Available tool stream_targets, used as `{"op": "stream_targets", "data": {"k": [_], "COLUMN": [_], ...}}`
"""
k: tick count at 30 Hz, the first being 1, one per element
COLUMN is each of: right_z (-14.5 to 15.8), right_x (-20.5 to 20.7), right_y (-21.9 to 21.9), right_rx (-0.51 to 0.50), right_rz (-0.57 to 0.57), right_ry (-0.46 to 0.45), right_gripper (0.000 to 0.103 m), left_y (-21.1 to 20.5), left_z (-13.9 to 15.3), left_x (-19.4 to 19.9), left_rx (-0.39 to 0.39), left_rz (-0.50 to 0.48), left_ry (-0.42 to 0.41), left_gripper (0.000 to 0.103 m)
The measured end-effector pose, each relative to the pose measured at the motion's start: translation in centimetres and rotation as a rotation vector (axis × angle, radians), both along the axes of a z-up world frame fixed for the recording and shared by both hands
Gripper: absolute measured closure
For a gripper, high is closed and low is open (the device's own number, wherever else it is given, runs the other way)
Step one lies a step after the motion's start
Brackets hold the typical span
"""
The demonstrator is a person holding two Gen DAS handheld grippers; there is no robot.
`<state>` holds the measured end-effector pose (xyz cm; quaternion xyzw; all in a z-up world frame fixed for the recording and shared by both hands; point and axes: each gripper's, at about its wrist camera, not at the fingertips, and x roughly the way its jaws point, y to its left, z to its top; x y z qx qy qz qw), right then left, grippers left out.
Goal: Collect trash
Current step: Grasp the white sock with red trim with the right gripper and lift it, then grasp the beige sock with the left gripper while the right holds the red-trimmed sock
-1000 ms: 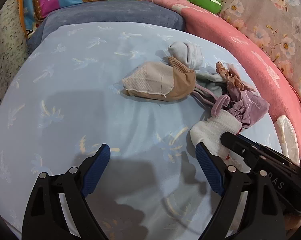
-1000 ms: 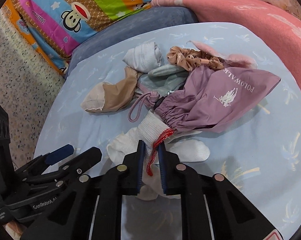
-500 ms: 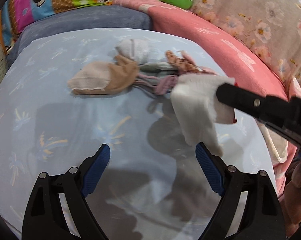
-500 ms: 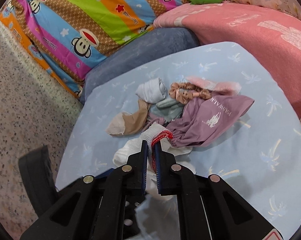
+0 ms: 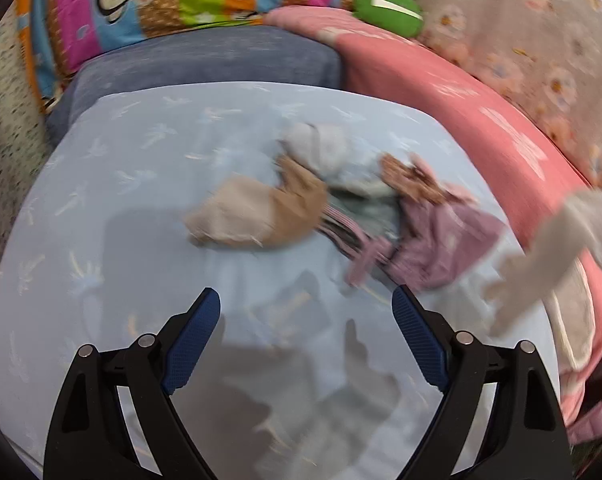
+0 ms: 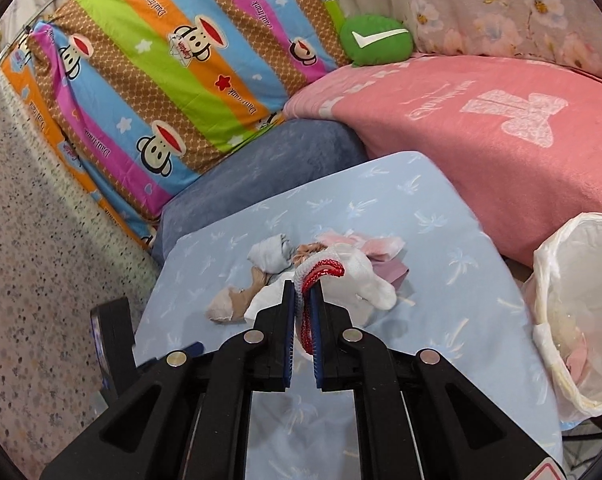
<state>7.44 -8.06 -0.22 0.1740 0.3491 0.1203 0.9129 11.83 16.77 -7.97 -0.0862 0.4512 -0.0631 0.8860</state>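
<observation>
My right gripper (image 6: pixel 303 292) is shut on a white sock with a red cuff (image 6: pixel 353 276) and holds it well above the light blue bed. The sock also hangs, blurred, at the far right of the left wrist view (image 5: pixel 549 240). On the bed lies a pile: a tan sock (image 5: pixel 261 216), a pale grey sock (image 5: pixel 321 152), a brown scrunchie (image 5: pixel 409 178) and a mauve drawstring bag (image 5: pixel 445 240). My left gripper (image 5: pixel 307 320) is open and empty above the bed, in front of the pile.
A bin lined with a white plastic bag (image 6: pixel 573 308) stands at the right beside the bed. A pink blanket (image 6: pixel 481 128), a blue-grey cushion (image 6: pixel 269 164), a striped monkey pillow (image 6: pixel 173 72) and a green cushion (image 6: pixel 375 40) lie behind. Speckled floor (image 6: pixel 41 240) is at the left.
My right gripper has lifted the white sock off the pile and carried it up and to the right. My left gripper stayed open and its view shifted over the bed.
</observation>
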Motion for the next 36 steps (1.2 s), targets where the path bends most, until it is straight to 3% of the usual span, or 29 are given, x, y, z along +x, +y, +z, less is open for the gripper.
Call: {"op": "stream_targets", "data": {"k": [9,15,24,32,36], "right_z": [-1.0,-0.7,1.5,1.5,1.2], "right_x": [1.9,1.8,-0.8,-1.5,-0.7], "right_y": [1.5,1.8,-1.2,-3.1,-2.6], "right_rx": [-0.003,-0.002,-0.010,0.006,0.013], "right_rz": [0.013,0.006,-0.063,-0.091,-0.089], "right_ry": [0.013,-0.004,-0.049,-0.045,-0.036], "right_gripper": [0.096,0.096,0.096,0.096,0.096], "left_y": [2.9,1.2,-1.4,2.1,3.4], "left_z": [0.2,1.6,1.2,-0.2,-1.5], "left_x": [4.5,2.1,1.2,4.4,6.2], "left_rx": [-0.021,-0.031,-0.017,0.054,0.040], "left_rz": [0.079,0.042,-0.003,0.096,0.109], "left_ry": [0.014,-0.032,-0.009,0.014,0.038], "left_gripper": [0.019,0.019,0.019,0.019,0.021]}}
